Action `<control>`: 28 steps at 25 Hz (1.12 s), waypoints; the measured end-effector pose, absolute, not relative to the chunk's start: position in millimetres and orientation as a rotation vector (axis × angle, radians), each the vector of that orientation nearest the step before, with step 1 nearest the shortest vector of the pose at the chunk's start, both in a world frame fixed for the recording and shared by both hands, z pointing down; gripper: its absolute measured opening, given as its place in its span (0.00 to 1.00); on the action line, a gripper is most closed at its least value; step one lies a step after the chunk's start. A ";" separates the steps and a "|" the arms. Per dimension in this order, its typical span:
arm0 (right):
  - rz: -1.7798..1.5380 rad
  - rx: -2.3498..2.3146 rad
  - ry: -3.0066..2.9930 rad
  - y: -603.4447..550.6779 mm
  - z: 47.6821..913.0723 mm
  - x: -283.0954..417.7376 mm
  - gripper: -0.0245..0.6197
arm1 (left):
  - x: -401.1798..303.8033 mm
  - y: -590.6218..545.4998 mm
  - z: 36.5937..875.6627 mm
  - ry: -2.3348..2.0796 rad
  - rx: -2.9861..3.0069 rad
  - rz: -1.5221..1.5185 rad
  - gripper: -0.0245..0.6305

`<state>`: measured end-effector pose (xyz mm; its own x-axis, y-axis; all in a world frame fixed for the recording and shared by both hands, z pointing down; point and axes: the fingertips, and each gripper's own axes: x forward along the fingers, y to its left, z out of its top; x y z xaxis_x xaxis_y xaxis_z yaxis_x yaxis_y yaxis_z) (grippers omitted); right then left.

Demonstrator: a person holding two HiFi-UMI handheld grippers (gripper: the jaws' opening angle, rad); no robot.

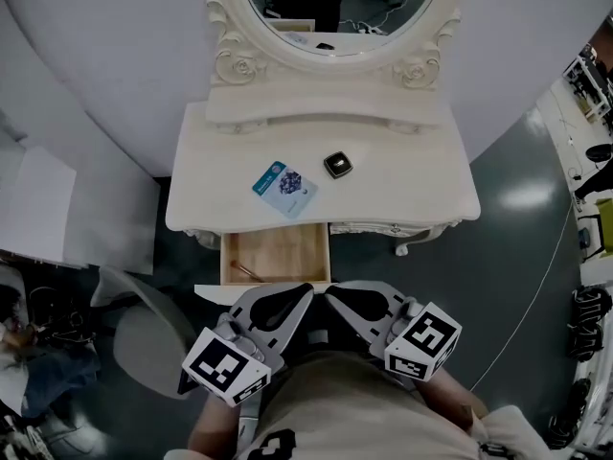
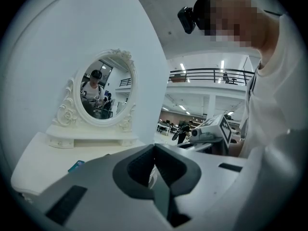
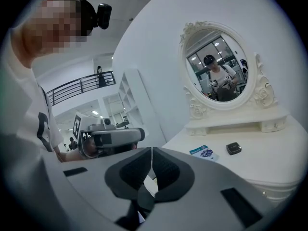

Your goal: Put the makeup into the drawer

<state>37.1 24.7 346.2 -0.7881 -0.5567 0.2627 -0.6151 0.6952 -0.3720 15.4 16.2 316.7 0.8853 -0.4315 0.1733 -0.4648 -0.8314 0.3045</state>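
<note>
On the white vanity table lie a blue printed packet and a small black compact. Below its front edge the wooden drawer stands pulled out, with a thin stick-like item at its front left. Both grippers hover close to the person's body, just in front of the drawer, tips nearly touching each other. My left gripper is shut and empty, as its own view shows. My right gripper is shut and empty too. The right gripper view shows the packet and the compact.
An oval mirror in a carved white frame rises at the back of the table. A grey chair sits at the lower left, a white panel beyond it. Grey floor lies to the right, with equipment along its far edge.
</note>
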 end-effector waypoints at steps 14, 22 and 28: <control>0.778 1.085 -2.701 -70.4 381.1 106.7 0.08 | 61.0 -59.2 347.8 -0.656 2.633 0.233 0.12; 0.844 1.104 -2.577 -138.7 434.2 151.0 0.09 | 80.7 -91.4 365.4 -0.688 2.555 0.292 0.12; 0.822 1.195 -2.476 -187.0 476.3 171.8 0.50 | 90.7 -109.7 373.6 -0.728 2.526 0.294 0.12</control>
<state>171.8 -187.0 476.3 -0.6228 -0.6281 0.4664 -0.7824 0.4985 -0.3734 90.7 -109.7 373.6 0.8346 -0.4408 0.3304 -0.5466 -0.7370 0.3976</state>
